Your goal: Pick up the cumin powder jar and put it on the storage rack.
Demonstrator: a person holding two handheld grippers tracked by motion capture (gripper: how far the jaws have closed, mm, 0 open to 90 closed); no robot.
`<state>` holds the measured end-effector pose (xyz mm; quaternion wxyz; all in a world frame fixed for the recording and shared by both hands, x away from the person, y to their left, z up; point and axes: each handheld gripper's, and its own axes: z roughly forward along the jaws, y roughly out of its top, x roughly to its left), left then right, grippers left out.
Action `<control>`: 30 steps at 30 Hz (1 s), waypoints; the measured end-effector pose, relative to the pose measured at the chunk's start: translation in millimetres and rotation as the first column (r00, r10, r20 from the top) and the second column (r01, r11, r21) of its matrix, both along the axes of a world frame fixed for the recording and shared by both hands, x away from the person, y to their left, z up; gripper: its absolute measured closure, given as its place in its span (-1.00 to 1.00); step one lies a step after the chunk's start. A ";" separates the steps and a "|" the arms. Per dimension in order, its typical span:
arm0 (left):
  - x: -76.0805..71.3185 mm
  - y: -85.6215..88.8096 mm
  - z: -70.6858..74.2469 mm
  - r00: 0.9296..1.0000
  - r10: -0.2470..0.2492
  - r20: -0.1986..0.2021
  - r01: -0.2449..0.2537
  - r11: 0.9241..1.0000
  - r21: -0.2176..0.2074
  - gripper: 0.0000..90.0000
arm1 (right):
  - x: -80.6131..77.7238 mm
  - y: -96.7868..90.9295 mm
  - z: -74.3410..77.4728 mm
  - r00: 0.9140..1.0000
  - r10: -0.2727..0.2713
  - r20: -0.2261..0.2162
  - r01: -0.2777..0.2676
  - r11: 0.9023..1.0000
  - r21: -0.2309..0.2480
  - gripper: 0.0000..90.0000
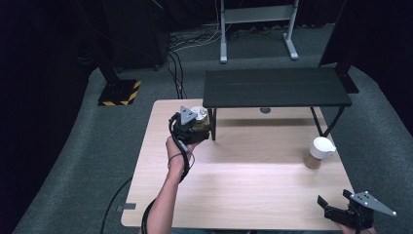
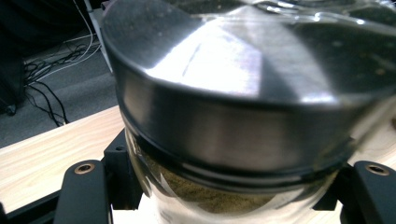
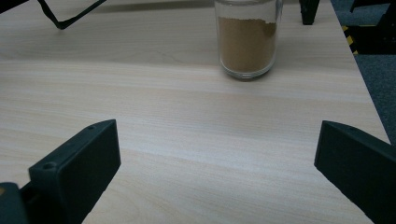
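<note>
Where the left gripper stands, at the table's far left beside the shelf leg, its jaws are closed around a glass jar with a metal lid; in the left gripper view the jar sits between the two black jaws, brownish powder showing through the glass just under the lid. Whether the jar's base rests on the table or hangs a little above it cannot be told, since the gripper covers it from above and its own camera cuts the base off.

The right gripper waits at the near right corner, jaws spread wide with nothing between them. Ahead of it, well apart, a second jar of brown powder stands upright on the wood; in the high view it has a white lid.

Farther out, the black shelf spans the back of the table, its top bare.

As a judgement: the work looks like putting the jars up on the shelf or under it, and it is at an early stage. One jar is in hand next to the shelf but not placed, the other untouched. Which level is the goal cannot be read from here.

The second jar's lid is cut off in the right gripper view, and the space beneath the shelf is in shadow.
</note>
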<state>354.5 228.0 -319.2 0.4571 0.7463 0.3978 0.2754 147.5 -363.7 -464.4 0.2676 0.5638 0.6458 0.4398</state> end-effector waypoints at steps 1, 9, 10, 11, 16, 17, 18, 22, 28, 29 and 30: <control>0.8 -0.3 0.8 1.000 -0.002 0.000 0.002 1.000 0.002 -0.32 | -0.3 -0.3 0.2 1.000 -0.001 0.001 0.001 1.000 0.000 -1.00; 4.8 -4.1 7.6 1.000 -0.007 0.010 0.007 1.000 0.006 -0.32 | 0.0 -0.4 -0.4 1.000 -0.003 -0.003 0.003 1.000 0.000 -1.00; 5.4 -4.3 8.7 1.000 -0.009 0.011 0.008 1.000 0.007 -0.32 | 0.0 -0.5 -0.5 1.000 -0.003 -0.003 0.003 1.000 0.001 -1.00; 5.8 -4.8 9.6 1.000 -0.008 0.013 0.008 1.000 0.007 -0.32 | 0.0 -0.5 -0.6 1.000 -0.002 -0.004 0.002 1.000 0.001 -1.00; 6.8 -6.0 14.6 1.000 -0.013 0.020 0.013 1.000 0.004 -0.32 | -0.2 -0.6 -0.3 1.000 -0.003 0.000 0.003 1.000 0.001 -1.00; 7.0 -6.4 15.5 1.000 -0.015 0.022 0.015 1.000 0.006 -0.32 | -0.2 -0.8 -0.3 1.000 -0.002 0.000 0.002 1.000 0.001 -1.00; 6.7 -7.4 16.3 1.000 -0.013 0.024 0.013 1.000 0.006 -0.32 | -0.1 -0.5 -0.1 1.000 -0.002 0.000 0.002 1.000 -0.001 -1.00; 8.8 -8.8 18.4 1.000 -0.016 0.025 0.016 1.000 0.011 -0.32 | -0.4 -0.5 0.2 1.000 -0.003 0.000 0.003 1.000 -0.001 -1.00; 12.6 -10.6 20.8 1.000 -0.013 0.020 0.013 1.000 0.012 -0.32 | -0.9 -1.9 1.5 1.000 -0.002 -0.003 0.002 1.000 -0.004 -1.00; 13.9 -10.7 21.5 1.000 -0.017 0.020 0.017 1.000 0.013 -0.32 | -0.9 -2.0 1.5 1.000 -0.003 -0.003 0.003 1.000 -0.002 -1.00; 13.9 -10.7 21.5 1.000 -0.017 0.020 0.017 1.000 0.013 -0.32 | -0.9 -2.0 1.5 1.000 -0.003 -0.003 0.003 1.000 -0.002 -1.00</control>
